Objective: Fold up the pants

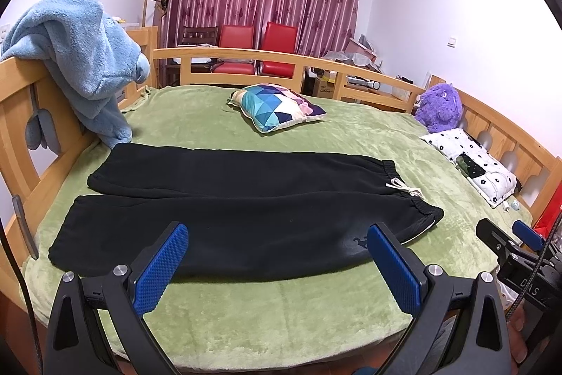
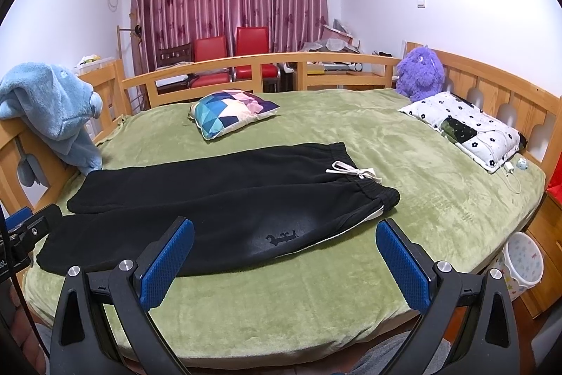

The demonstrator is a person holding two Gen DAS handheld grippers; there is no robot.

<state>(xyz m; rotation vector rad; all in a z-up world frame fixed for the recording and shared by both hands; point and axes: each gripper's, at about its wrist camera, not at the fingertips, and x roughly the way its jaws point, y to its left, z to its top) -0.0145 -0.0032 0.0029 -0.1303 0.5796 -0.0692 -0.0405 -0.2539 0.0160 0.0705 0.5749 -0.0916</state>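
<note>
Left wrist: black pants (image 1: pixel 242 209) lie flat (unfolded) on the bed (image 1: pixel 316 315); left tool (image 1: pixel 277 234) and right tool (image 2: pixel 284 231) both spread, empty.

Right hand-held gripper (image 1: pixel 516 243) is cut off by the right edge in the left wrist view, only one blue pad and the black body show, so its jaw gap is unreadable there. Left hand-held gripper (image 2: pixel 26 227) likewise clipped at the left edge of the right wrist view. Near edge of the pants (image 1: pixel 224 227) hidden behind the blue fingers (image 1: pixel 165 266). Small logo on the pants (image 2: pixel 281 238) too small to read (some dark figure). Red chairs (image 2: pixel 232 58) partly hidden behind the bed rail (image 2: pixel 267 62). Clutter on the far desk (image 2: pixel 333 41) blurred, items unidentifiable. White bin (image 2: pixel 523 264) partly blocked by the bed's corner.
</note>
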